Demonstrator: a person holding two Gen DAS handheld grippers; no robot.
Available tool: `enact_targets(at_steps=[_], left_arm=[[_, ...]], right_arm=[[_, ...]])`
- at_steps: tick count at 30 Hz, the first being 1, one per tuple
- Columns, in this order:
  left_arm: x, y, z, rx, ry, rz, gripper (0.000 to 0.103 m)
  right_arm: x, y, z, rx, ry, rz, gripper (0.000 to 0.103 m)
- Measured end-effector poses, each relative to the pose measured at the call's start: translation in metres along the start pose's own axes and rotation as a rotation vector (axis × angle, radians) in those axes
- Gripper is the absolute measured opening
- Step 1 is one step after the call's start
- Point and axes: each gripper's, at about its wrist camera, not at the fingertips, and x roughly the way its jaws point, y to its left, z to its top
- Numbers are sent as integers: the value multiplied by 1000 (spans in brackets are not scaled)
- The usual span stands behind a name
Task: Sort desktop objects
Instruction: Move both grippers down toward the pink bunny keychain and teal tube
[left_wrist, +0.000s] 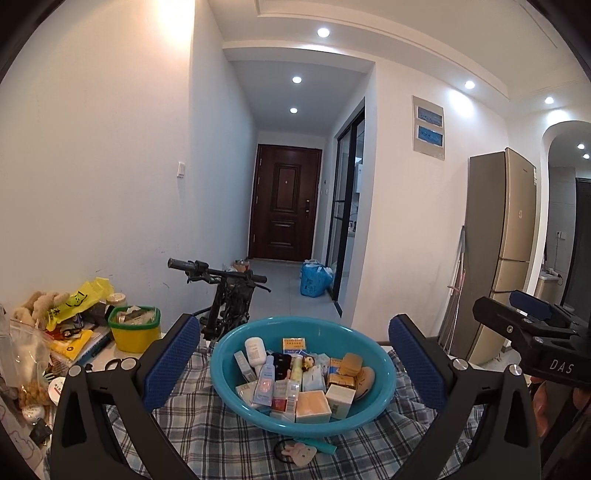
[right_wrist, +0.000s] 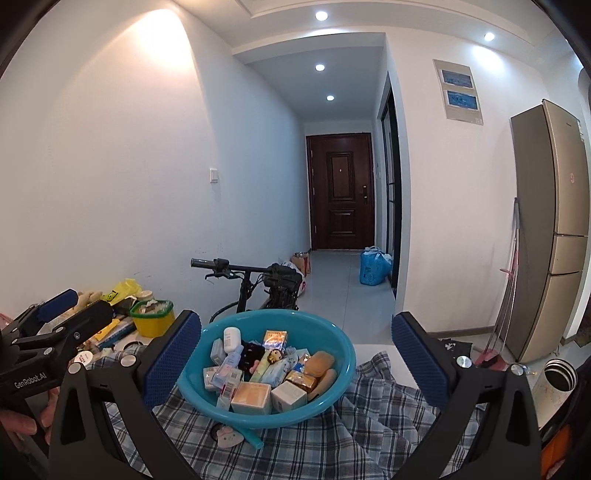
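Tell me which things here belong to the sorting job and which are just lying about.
Job:
teal basin
boxes and bottles heaped in it
left claw, open
right claw, open

Lying about:
yellow tub
bicycle
fridge
blue bag

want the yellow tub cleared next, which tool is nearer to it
Left. The yellow tub with the green rim sits just beyond the left tool's left finger. The right tool is further right, with the left tool between it and the tub. Both are open.
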Motion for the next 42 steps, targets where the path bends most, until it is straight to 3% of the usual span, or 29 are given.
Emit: enact_targets(at_steps=[4,9,17,24,31,42], left_arm=[[10,-5,-22,25,65,-5,103],[22,-2,-55,-15,170,-33,103],[40,3,-102,-31,305,9,103],[56,6,-128,-61,406,-12,103],[60,0,-142,-19,425,-28,103],[68,-2,-148,17,445,-50,101]], right_arm=[[6,0,-19,7,44,3,103],[20,-1,-51,14,145,6,103],[34,1,-93,9,282,7,103],[43,-3,-119,43,360,12,103],[54,-5,-139,31,429,9,103],[64,-5,-144,-29,472,14,103]])
